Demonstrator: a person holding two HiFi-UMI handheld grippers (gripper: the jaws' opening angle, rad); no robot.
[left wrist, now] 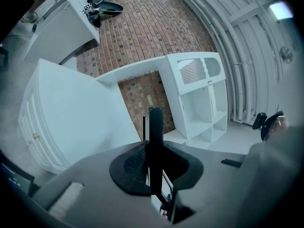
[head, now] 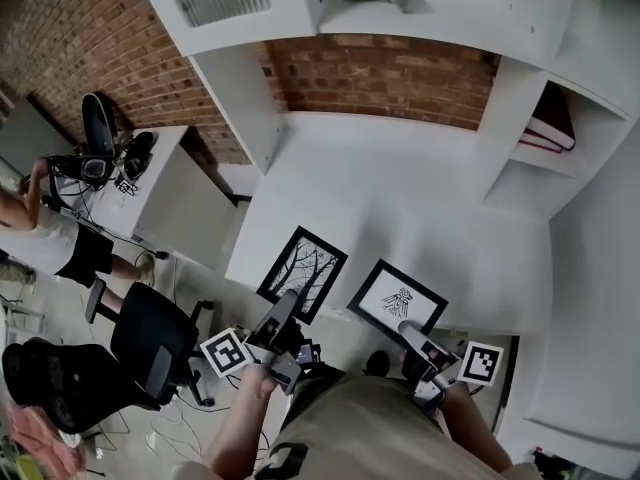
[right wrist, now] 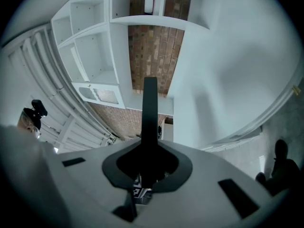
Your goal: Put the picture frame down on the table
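probably stiff, light and glass-fronted, the tree picture frame [head: 302, 271] is clamped by its lower rim in the left tool [head: 288, 308] and the other frame [head: 397, 297] in the right tool [head: 408, 328], over the near edge of the desk [head: 400, 198].

Our head camera sits above the person and looks steeply down. The left claw [head: 286, 306] and right claw [head: 408, 330], pinching the left picture frame [head: 302, 271] and right picture frame [head: 397, 298], lie near its bottom edge. The white table [head: 400, 198] spreads ahead of the claws, with the brick wall [head: 380, 78] beyond. Each claw's own camera rides just behind its closed jaws and looks level along them, very close, rolled onto its side so the table top shows as an upright sheet. We find the table, brick wall and white shelves [head: 300, 8] in all three views.
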